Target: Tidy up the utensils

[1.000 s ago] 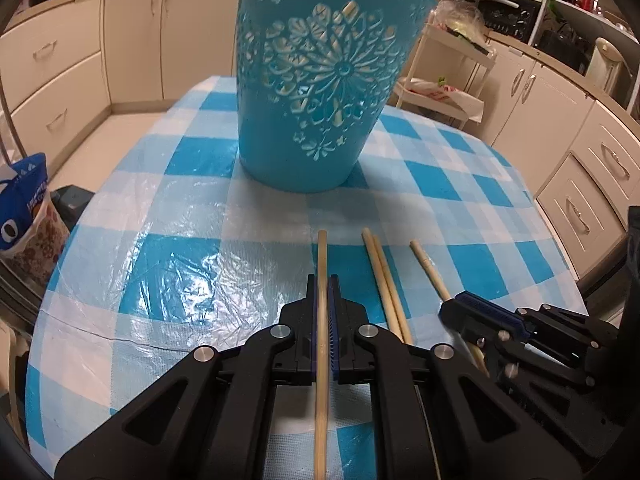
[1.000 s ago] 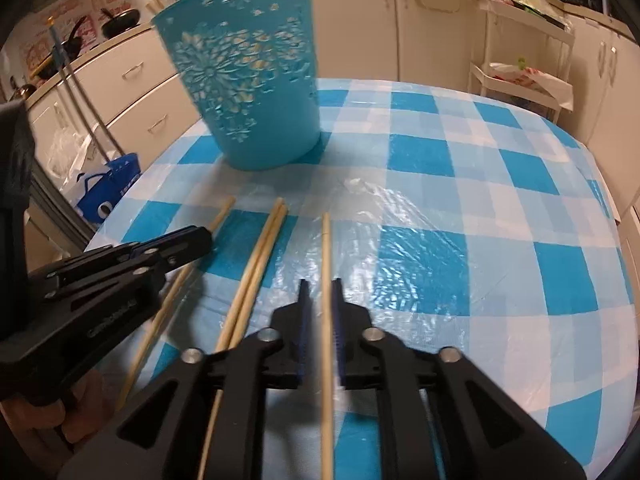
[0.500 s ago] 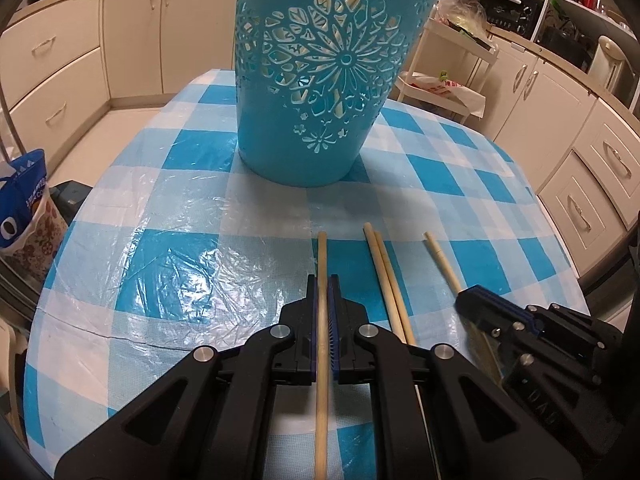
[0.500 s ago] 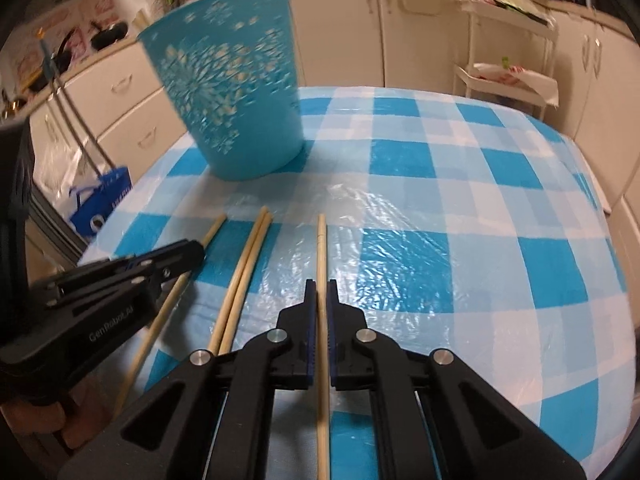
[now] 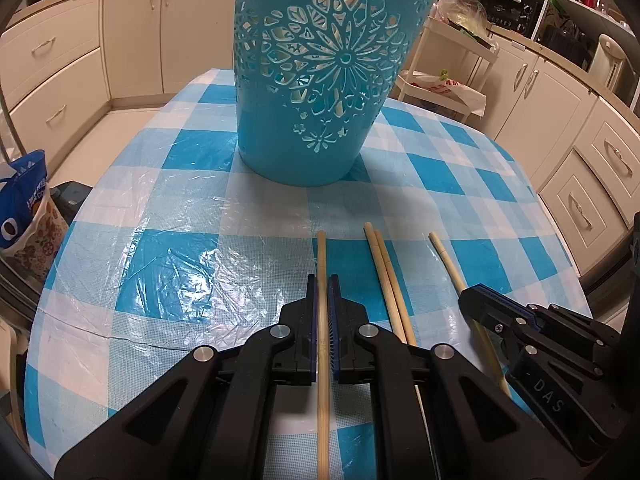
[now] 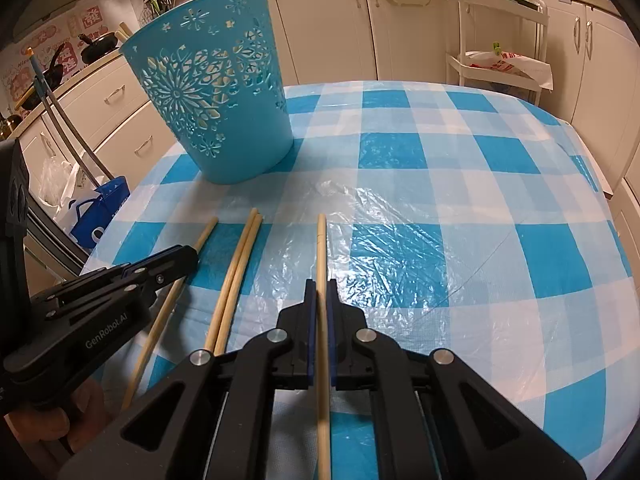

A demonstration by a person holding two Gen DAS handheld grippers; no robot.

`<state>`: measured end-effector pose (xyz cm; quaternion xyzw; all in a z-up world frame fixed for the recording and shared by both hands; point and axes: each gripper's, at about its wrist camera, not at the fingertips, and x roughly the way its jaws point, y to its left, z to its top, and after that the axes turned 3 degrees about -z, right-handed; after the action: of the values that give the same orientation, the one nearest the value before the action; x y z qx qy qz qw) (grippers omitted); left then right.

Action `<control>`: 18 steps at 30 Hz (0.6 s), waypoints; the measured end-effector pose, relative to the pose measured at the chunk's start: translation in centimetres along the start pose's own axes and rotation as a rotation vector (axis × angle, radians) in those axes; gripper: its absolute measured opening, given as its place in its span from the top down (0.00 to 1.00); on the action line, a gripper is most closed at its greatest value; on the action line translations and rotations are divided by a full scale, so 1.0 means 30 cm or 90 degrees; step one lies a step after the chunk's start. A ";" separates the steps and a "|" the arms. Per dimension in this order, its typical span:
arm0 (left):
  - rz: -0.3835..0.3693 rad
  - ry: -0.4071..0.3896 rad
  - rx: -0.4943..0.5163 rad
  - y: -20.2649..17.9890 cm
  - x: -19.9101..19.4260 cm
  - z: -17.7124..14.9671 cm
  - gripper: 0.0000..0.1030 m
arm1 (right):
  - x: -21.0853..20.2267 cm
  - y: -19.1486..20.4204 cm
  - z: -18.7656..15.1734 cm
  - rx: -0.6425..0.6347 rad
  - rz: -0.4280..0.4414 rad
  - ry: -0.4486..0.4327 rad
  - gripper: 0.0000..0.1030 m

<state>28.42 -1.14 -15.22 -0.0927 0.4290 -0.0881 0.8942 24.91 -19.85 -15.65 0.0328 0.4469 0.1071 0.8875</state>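
Right wrist — bare tablecloth [image 6: 460, 240] rightward

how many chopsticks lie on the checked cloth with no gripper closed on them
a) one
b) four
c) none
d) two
d: the pair of chopsticks lies free side by side between the two grippers, while the left gripper and the right gripper are each shut on a single chopstick of their own.

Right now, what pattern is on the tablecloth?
Blue-and-white checks on the tablecloth, clearest in the right wrist view.
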 end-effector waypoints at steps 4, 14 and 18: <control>0.000 0.000 0.000 0.000 0.000 0.000 0.95 | 0.000 0.001 0.000 -0.001 -0.001 0.000 0.94; 0.000 0.000 0.000 0.000 0.000 0.000 0.95 | -0.001 0.002 0.000 -0.001 -0.003 0.000 0.94; 0.000 0.000 0.000 -0.001 0.000 0.000 0.95 | -0.001 0.003 -0.001 -0.002 -0.004 0.000 0.94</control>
<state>28.42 -1.16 -15.20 -0.0924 0.4291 -0.0881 0.8942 24.87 -19.77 -15.62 0.0300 0.4465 0.1054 0.8880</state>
